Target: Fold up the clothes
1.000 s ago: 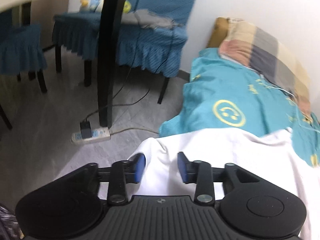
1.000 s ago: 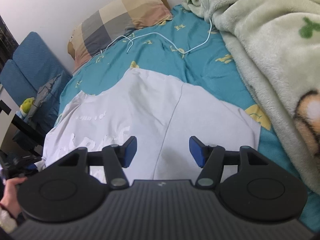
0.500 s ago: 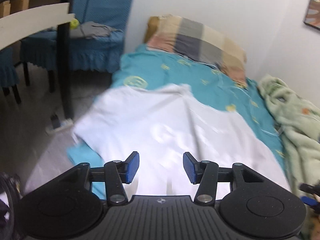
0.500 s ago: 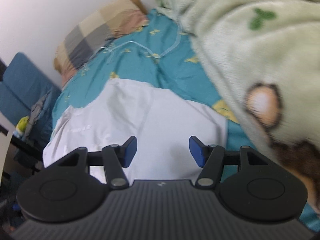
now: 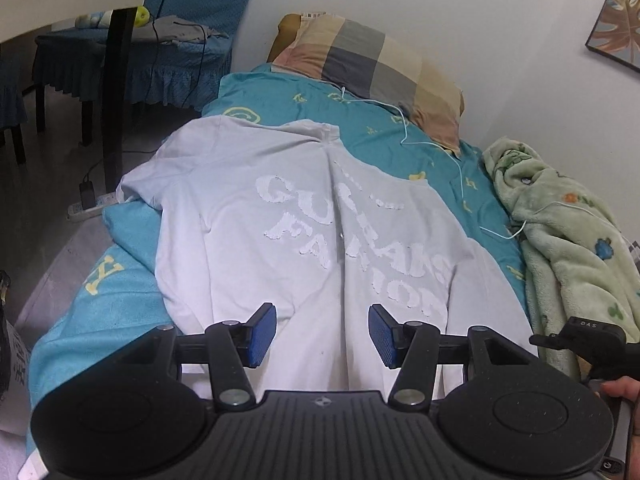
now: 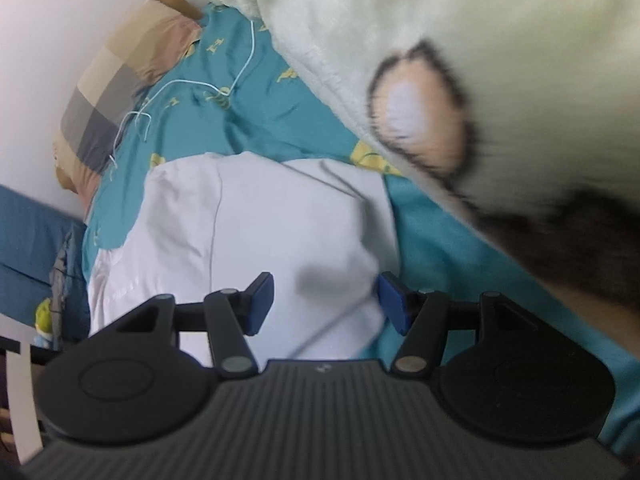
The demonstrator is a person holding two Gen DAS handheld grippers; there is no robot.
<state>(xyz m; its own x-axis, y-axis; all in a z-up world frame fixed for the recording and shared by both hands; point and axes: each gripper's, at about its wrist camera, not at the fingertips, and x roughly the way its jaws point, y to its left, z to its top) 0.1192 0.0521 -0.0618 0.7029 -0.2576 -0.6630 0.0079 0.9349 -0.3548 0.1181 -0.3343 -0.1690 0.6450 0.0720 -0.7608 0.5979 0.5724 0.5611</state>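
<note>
Here, a white T-shirt [image 5: 304, 216] lies spread flat, printed side up, on the teal bed sheet [image 5: 120, 292], between the checked pillow [image 5: 372, 60] at the head and the green fleece blanket [image 5: 568, 232] on the robot's right. The left gripper [image 5: 322, 330] hangs above the shirt's near edge, jaws wide apart and holding nothing. The right gripper [image 6: 326, 300], equally wide open and empty, sits low over the shirt's right-hand side [image 6: 280, 216], close beside the blanket [image 6: 460, 40]. By appearance, the step in hand is the approach before the first fold; no fold is yet made. The next move probably calls for each gripper to descend and pinch a single edge or corner cleanly, without catching the sheet beneath.
</note>
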